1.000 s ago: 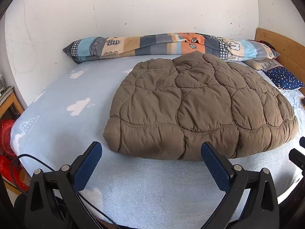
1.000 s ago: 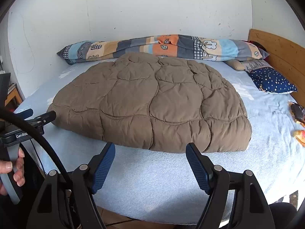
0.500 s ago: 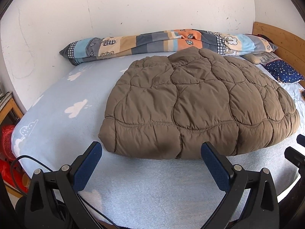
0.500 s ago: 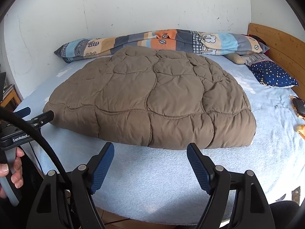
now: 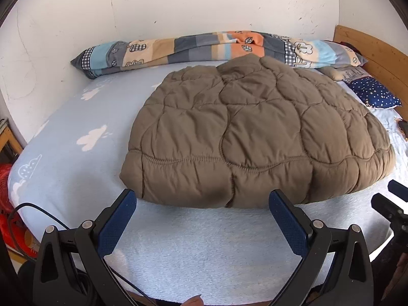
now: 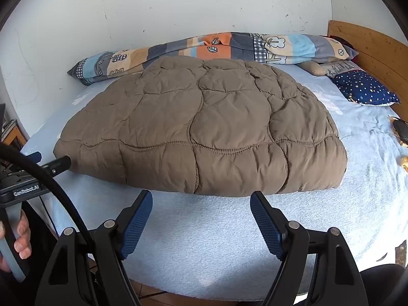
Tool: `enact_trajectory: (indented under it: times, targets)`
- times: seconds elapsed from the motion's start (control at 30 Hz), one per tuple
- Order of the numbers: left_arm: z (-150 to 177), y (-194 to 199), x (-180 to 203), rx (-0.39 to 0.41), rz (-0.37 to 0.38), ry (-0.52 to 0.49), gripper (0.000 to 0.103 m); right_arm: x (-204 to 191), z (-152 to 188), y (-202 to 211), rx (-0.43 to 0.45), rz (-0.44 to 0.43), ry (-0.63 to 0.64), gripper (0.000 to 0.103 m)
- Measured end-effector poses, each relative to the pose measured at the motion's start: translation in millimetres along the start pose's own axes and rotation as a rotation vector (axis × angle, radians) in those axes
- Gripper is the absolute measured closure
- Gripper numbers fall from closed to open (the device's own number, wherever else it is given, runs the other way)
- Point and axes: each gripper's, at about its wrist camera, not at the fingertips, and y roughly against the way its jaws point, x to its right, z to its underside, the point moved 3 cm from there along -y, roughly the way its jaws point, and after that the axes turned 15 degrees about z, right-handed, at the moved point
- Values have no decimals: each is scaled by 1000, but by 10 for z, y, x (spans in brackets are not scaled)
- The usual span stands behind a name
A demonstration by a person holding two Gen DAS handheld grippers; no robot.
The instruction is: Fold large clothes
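A brown quilted puffer garment lies folded flat on the light blue bed sheet; it also shows in the right wrist view. My left gripper is open and empty, its blue pads just short of the garment's near edge toward its left corner. My right gripper is open and empty, just short of the near edge toward the right half. Part of the right gripper shows at the right edge of the left wrist view, and the left gripper at the left edge of the right wrist view.
A rolled patchwork blanket lies along the white wall behind the garment. A navy starred pillow and a wooden headboard are at the right. Small objects lie at the far right. A red item sits beside the bed at left.
Both grippers have moved closer to the garment's near edge and stay open. The garment has not moved.
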Motion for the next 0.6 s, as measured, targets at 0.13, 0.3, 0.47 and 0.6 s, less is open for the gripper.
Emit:
enact_trajectory:
  times: [0.13, 0.3, 0.47, 0.6]
  targets:
    - [-56, 55, 5, 6, 38, 27, 0, -4, 1, 11, 4, 2, -6, 20]
    - [-128, 138, 97, 42, 27, 19, 0, 19, -3, 26, 8, 6, -15, 20]
    - [-193, 119, 140, -6, 5, 9, 0, 46, -12, 33, 11, 12, -30, 20]
    - [-214, 88, 128, -51, 7, -2, 0, 62, -13, 27, 10, 15, -29, 20]
